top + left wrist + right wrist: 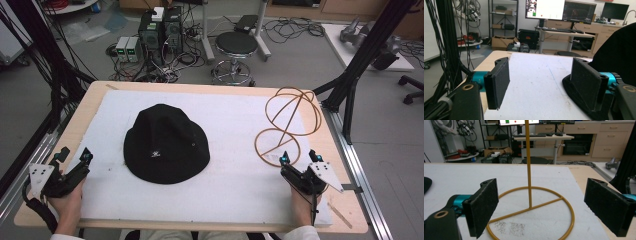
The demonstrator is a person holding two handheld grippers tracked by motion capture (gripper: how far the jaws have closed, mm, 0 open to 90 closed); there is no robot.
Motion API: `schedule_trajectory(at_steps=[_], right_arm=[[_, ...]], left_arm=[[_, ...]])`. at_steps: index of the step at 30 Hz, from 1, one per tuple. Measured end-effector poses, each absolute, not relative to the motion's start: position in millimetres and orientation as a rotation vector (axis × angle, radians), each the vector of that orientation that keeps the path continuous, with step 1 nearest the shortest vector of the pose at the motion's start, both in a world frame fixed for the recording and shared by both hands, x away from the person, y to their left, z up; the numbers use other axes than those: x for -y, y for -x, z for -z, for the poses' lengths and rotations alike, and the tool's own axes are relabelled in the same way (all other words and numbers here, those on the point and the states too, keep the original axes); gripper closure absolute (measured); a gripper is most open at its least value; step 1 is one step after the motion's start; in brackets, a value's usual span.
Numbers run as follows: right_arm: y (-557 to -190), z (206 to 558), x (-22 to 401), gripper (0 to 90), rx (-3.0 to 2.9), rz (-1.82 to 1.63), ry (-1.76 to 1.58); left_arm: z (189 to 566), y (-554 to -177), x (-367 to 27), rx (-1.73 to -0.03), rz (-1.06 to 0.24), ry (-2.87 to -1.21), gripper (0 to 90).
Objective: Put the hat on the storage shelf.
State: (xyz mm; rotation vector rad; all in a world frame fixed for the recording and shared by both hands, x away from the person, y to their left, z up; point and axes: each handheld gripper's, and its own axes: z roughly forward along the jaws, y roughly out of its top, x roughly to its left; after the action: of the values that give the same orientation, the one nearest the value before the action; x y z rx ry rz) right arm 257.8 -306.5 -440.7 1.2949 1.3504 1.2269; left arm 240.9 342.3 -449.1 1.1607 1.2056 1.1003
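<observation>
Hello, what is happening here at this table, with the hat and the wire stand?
A person sits at the table with a gripper in each hand. Both grippers are open and hold nothing. The left gripper rests near the table's left edge, beside the black hat, which lies flat on the white mat. The right gripper points at the round base of the gold wire stand, which stands upright. Neither thing is touched yet.
</observation>
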Motion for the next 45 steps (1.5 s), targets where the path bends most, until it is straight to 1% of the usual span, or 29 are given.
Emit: schedule_trajectory(at_steps=[6, 30, 37, 45], right_arm=[[-253, 440, 309, 11.4, -1.315, -1.237, -1.288], [-255, 441, 312, 11.3, -1.316, -1.232, -1.311], [-256, 441, 312, 11.4, -1.315, -1.232, -1.319], [-256, 442, 312, 11.3, -1.324, -1.234, -1.329]], left_arm=[[449, -240, -343, -1.203, -1.103, -1.158, 32.5], [448, -240, -341, -1.197, -1.105, -1.161, 32.4], [444, -241, -332, -1.163, -1.099, -1.198, 32.4], [430, -243, -319, -1.127, -1.074, -1.23, 32.8]])
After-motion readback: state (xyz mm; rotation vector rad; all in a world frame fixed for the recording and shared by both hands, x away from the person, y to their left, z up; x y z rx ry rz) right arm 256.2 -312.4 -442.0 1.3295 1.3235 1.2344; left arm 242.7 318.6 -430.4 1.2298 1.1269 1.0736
